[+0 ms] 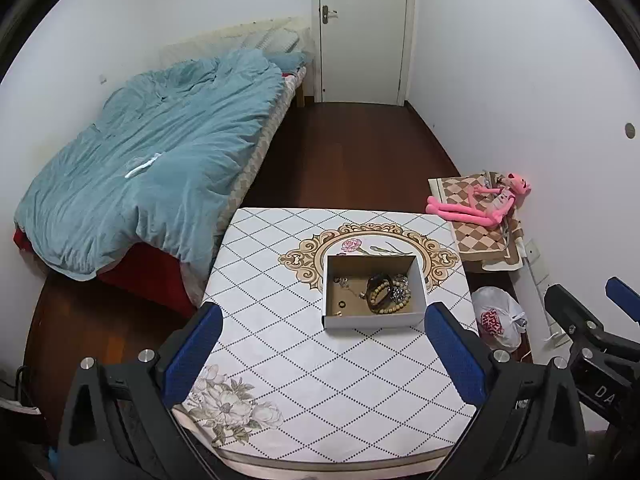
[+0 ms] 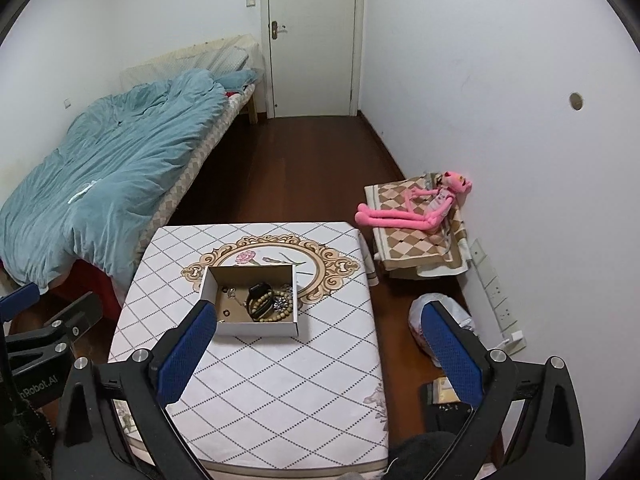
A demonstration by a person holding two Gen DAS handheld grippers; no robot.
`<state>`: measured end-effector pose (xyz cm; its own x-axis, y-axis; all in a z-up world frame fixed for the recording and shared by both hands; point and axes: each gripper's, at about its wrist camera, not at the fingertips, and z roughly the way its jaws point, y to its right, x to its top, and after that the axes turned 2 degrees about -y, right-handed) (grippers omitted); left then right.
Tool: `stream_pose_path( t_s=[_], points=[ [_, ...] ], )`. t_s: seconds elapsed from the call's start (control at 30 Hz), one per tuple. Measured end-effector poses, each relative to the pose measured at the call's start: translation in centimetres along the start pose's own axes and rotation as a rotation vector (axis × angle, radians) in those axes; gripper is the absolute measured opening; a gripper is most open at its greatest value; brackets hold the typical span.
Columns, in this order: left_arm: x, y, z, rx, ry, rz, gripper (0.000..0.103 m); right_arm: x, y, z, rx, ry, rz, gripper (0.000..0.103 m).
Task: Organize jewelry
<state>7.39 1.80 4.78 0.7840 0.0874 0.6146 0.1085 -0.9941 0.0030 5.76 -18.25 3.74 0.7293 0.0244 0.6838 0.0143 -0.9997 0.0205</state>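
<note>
Several pieces of jewelry lie in one open cardboard box (image 1: 374, 294) that stands on the desk (image 1: 280, 360), toward its far edge and over the oval ornament printed on the cloth. Right half of the box: a bead bracelet (image 1: 382, 300) tangled with a dark band (image 1: 378, 280) and a sparkling cluster (image 1: 399, 291), all touching. Left half: a small ring (image 1: 341, 304) and a few tiny items, apart from one another on the box floor; too small to identify.

Handling, as a judgement: all pieces are light. The bead bracelet is a limp string that will sag and may drag its neighbours with it; best pinched across the strand at a free outer loop. The dark band looks stiffer and could be taken across its edge. The ring is hard, small and likely to slip from the pads; it needs a low, square pinch against the box floor. The box is light card and may slide on the cloth if a wall is pushed.

Left hand-held gripper (image 1: 322, 348): fingers wide apart, holding nothing, raised over the near half of the desk and aimed at the box, its right finger close to the box's near right corner in the left wrist view.

Right hand-held gripper (image 2: 316, 344): fingers likewise wide apart and empty, held over the desk's right edge, its left finger overlapping the box's near left corner in the right wrist view. Neither touches the box.
</note>
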Motion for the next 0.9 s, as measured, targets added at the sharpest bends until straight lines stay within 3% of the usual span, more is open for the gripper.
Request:
stream_pose_path(
  t_s=[0.43, 0.9],
  points=[
    [2.0, -0.1, 4.9, 0.030, -0.071, -0.010, 0.103, 2.8, -0.9, 6.6, -0.013, -0.094, -0.036, 0.103],
    [2.0, -0.1, 6.1, 0.038, -0.103, -0.005, 0.103, 2.4, -1.2, 8.2, -0.013, -0.132, -0.040, 0.103]
  ],
)
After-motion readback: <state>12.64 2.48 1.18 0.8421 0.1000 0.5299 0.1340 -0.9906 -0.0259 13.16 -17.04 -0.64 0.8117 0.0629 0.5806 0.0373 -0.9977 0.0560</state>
